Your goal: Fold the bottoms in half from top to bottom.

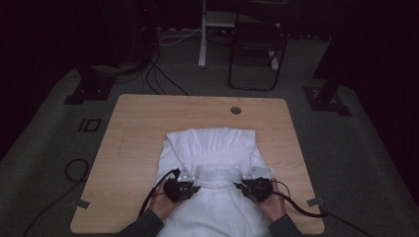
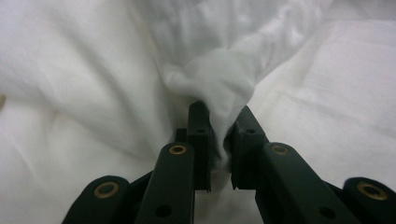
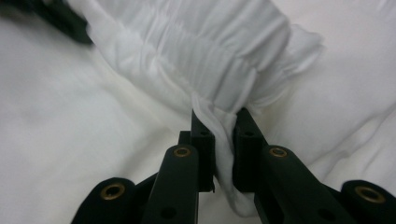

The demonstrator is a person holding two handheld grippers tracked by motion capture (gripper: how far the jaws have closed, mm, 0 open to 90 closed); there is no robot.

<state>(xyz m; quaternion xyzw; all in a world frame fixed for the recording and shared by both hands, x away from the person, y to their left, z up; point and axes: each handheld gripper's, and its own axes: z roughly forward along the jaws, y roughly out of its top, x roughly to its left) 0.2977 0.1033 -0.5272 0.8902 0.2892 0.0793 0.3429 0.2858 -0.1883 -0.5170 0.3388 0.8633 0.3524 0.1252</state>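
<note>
The white garment (image 1: 212,163) was soft, creased cloth with a gathered, ribbed band (image 3: 210,51), lying mid-bench (image 1: 133,128) toward the near edge. The left gripper (image 2: 219,130) and right gripper (image 3: 224,135) each had jaws nearly closed, pinching that band. Bare wood flanked both sides.

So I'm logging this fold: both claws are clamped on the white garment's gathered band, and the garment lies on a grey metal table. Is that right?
Not quite: the table is light wood, not grey metal, as the high view shows. The rest holds: the left claw and the right claw are each shut on the gathered band of the white garment.
</note>
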